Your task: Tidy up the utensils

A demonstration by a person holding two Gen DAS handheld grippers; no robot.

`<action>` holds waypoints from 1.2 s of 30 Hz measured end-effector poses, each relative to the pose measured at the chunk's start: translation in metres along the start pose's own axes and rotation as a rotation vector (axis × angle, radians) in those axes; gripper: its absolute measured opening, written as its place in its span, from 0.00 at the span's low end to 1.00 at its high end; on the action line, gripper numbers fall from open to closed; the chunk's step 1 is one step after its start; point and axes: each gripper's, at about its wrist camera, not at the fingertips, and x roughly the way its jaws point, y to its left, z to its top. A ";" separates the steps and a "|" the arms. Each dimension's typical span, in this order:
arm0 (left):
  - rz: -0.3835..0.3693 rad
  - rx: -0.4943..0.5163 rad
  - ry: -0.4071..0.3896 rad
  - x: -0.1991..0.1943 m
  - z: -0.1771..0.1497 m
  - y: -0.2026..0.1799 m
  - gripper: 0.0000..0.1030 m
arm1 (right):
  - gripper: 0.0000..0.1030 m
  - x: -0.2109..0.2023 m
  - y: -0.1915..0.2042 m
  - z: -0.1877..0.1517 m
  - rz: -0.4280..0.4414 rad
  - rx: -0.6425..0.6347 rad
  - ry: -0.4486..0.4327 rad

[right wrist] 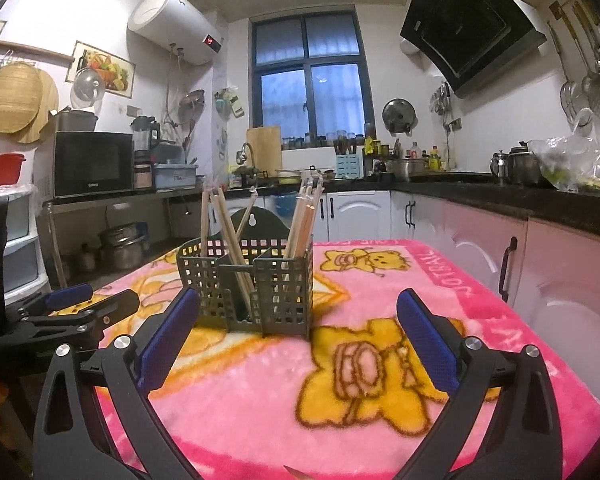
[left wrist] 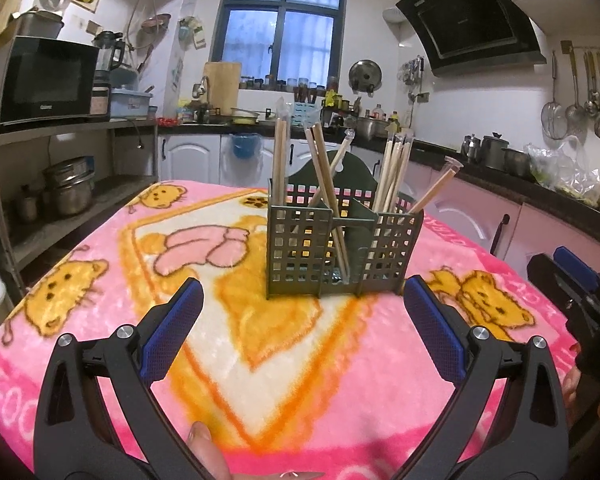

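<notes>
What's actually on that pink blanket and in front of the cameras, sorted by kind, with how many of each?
Green slotted utensil holder: 1
Chopstick clusters standing in it: 3, left, middle, right; single sticks overlap too much to count
Handheld grippers: 2, left gripper and right gripper, both open
Total: 6

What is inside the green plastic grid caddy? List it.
The green plastic grid caddy holds wooden chopsticks standing and leaning in its compartments, some with clear wrapping at their tops. Its floor is mostly hidden behind the grid walls.

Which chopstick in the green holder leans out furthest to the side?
The wrapped chopstick at the right end of the green holder tilts far right; the others stand steeper.
</notes>
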 end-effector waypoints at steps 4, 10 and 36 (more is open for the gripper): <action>0.000 0.000 0.001 0.000 -0.001 0.000 0.90 | 0.94 0.001 0.001 -0.001 0.000 0.001 0.005; -0.002 0.006 0.001 0.000 -0.001 0.000 0.90 | 0.94 0.002 0.000 -0.001 0.000 0.005 0.007; -0.004 0.000 0.005 0.001 -0.003 -0.002 0.90 | 0.94 0.001 0.001 -0.002 0.000 0.004 0.004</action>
